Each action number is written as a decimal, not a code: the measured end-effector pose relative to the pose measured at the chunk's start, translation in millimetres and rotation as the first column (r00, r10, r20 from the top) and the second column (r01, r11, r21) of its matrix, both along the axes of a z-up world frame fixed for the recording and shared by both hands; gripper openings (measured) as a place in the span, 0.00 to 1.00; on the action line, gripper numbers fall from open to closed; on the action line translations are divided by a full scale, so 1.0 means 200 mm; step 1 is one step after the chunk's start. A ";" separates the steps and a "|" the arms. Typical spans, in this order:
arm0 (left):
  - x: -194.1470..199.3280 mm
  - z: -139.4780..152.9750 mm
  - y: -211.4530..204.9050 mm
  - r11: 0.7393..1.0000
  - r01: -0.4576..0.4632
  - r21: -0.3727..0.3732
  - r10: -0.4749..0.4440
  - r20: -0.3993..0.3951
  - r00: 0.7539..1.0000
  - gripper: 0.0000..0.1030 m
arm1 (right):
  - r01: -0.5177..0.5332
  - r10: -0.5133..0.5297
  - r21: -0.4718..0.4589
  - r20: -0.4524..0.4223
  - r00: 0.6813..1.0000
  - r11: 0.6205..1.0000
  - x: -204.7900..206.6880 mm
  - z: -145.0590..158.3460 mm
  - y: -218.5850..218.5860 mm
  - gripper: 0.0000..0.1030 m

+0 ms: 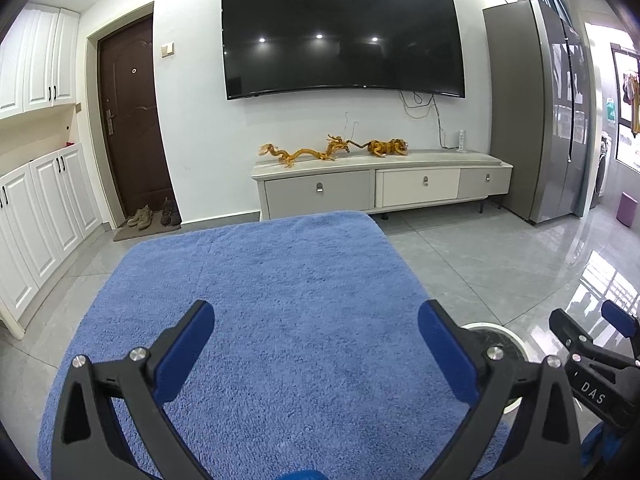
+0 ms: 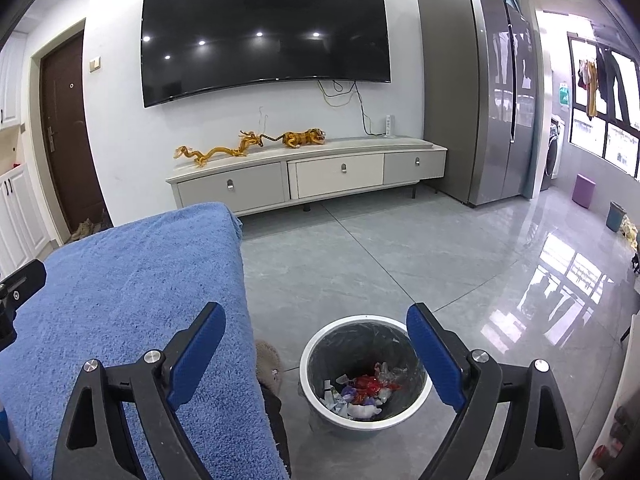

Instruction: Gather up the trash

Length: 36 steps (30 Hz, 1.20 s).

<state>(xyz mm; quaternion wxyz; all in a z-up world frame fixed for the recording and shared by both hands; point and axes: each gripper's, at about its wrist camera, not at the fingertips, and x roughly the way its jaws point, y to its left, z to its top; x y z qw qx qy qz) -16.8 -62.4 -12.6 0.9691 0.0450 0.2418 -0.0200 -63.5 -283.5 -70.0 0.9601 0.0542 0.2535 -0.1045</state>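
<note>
The left gripper (image 1: 316, 350) hangs over a blue fleece cover (image 1: 260, 300) with its jaws spread wide and nothing between them; only bare blue pile shows in the gap. Just right of its right jaw, the white rim of the trash bin (image 1: 506, 338) peeks out beside the cover's edge, and beyond that rim the right gripper (image 1: 590, 330) enters the left wrist view. In the right wrist view the right gripper (image 2: 316, 354) is likewise wide apart and empty-handed, and the trash bin (image 2: 312, 384) stands on the grey tiled floor (image 2: 380, 264) between its jaws, closer to the right one. The bin is lined with a dark bag, and crumpled wrappers (image 2: 366, 394), red, white and purplish, lie at its bottom. The left jaw of this gripper overlaps the edge of the blue fleece cover (image 2: 120, 300), and a tan fuzzy object (image 2: 269, 364), which I cannot identify, sits just beside the cover's edge, left of the bin. Far ahead of both pairs of jaws, a low white TV cabinet (image 2: 308, 172) stands against the wall carrying a golden dragon figure (image 2: 218, 150) and a tiger figure (image 2: 304, 137), with a large dark television (image 2: 264, 34) mounted above and a grey refrigerator (image 2: 484, 96) to the right.
</note>
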 end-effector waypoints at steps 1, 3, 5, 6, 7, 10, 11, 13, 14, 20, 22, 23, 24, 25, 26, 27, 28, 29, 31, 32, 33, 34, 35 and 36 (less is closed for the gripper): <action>0.00 0.00 0.00 1.000 -0.001 -0.001 0.001 0.001 1.000 0.99 | 0.001 -0.001 -0.002 0.000 1.000 1.000 0.00 0.00 0.00 0.89; 0.00 0.00 0.01 1.000 -0.005 -0.002 0.005 0.007 1.000 0.99 | 0.002 -0.002 -0.006 0.001 1.000 1.000 0.00 0.00 0.00 0.90; 0.00 0.00 0.01 1.000 -0.008 -0.002 0.008 0.009 1.000 0.99 | 0.003 -0.003 -0.009 0.003 1.000 1.000 0.00 0.00 0.00 0.91; 0.00 0.00 0.01 1.000 -0.009 -0.002 0.009 0.009 1.000 0.99 | 0.004 -0.004 -0.010 0.003 1.000 1.000 0.00 0.00 0.00 0.91; 0.00 0.00 0.02 1.000 -0.010 -0.002 0.010 0.008 1.000 1.00 | 0.005 -0.005 -0.010 0.003 1.000 1.000 0.00 0.00 0.01 0.91; 0.02 -0.01 0.03 1.000 -0.014 -0.004 0.014 0.004 1.000 1.00 | 0.001 -0.001 -0.011 0.002 1.000 1.000 0.00 0.00 0.01 0.92; 0.02 -0.01 0.03 1.000 -0.014 -0.005 0.014 0.004 1.000 1.00 | -0.001 0.001 -0.013 0.001 1.000 1.000 0.00 0.01 0.01 0.92; 0.02 -0.01 0.04 1.000 -0.016 -0.006 0.016 0.005 1.000 1.00 | -0.005 0.005 -0.014 -0.001 1.000 1.000 0.00 0.01 0.02 0.92; 0.01 -0.01 0.04 1.000 -0.016 -0.006 0.016 0.004 1.000 1.00 | -0.006 0.006 -0.015 -0.001 1.000 1.000 0.00 0.01 0.02 0.92; 0.02 -0.02 0.05 1.000 -0.022 -0.002 0.022 0.004 1.000 1.00 | -0.008 0.008 -0.015 -0.002 1.000 1.000 0.00 0.01 0.03 0.92; 0.02 -0.02 0.05 1.000 -0.025 -0.001 0.025 0.006 1.000 1.00 | -0.009 0.009 -0.016 -0.002 1.000 1.000 0.00 0.02 0.03 0.92; 0.02 -0.02 0.05 1.000 -0.026 0.000 0.026 0.008 1.000 1.00 | -0.009 0.009 -0.016 -0.002 1.000 1.000 0.00 0.02 0.03 0.92; 0.01 -0.02 0.05 1.000 -0.029 0.002 0.029 0.010 1.000 1.00 | -0.009 0.009 -0.015 -0.002 1.000 1.000 0.00 0.02 0.03 0.92; 0.01 -0.02 0.05 1.000 -0.030 0.002 0.030 0.011 0.999 1.00 | -0.009 0.009 -0.015 -0.002 1.000 1.000 0.00 0.02 0.04 0.92; 0.01 -0.02 0.05 1.000 -0.031 0.004 0.031 0.012 0.999 1.00 | -0.008 0.008 -0.015 -0.002 1.000 1.000 0.00 0.02 0.04 0.92; 0.01 -0.02 0.05 0.999 -0.031 0.005 0.031 0.012 0.999 1.00 | -0.009 0.009 -0.015 -0.002 1.000 1.000 0.00 0.02 0.03 0.92; 0.01 -0.02 0.05 1.000 -0.031 0.006 0.030 0.011 0.999 1.00 | -0.008 0.008 -0.014 -0.001 1.000 1.000 0.00 0.02 0.04 0.93; 0.01 -0.02 0.05 1.000 -0.030 0.006 0.030 0.009 1.000 1.00 | -0.009 0.009 -0.014 -0.001 1.000 1.000 0.00 0.02 0.04 0.93; 0.01 -0.02 0.06 1.000 -0.031 0.002 0.031 0.005 1.000 1.00 | -0.009 0.009 -0.015 -0.001 1.000 1.000 0.00 0.02 0.03 0.93; 0.01 -0.02 0.06 0.999 -0.033 0.000 0.033 0.005 0.999 1.00 | -0.010 0.010 -0.015 0.000 1.000 1.000 0.00 0.02 0.03 0.93; 0.01 -0.02 0.07 0.999 -0.035 -0.001 0.035 0.006 0.999 1.00 | -0.009 0.009 -0.015 0.000 1.000 1.000 0.00 0.02 0.03 0.93; 0.01 -0.01 0.07 0.999 -0.037 -0.003 0.037 0.007 0.999 1.00 | -0.009 0.009 -0.016 0.000 1.000 1.000 0.00 0.02 0.03 0.93; 0.01 -0.01 0.08 0.999 -0.037 -0.005 0.037 0.007 0.999 1.00 | -0.009 0.009 -0.015 0.000 1.000 1.000 0.00 0.02 0.03 0.93; 0.02 -0.01 0.08 0.999 -0.037 -0.006 0.037 0.006 0.999 1.00 | -0.009 0.009 -0.016 -0.001 1.000 1.000 0.00 0.03 0.03 0.93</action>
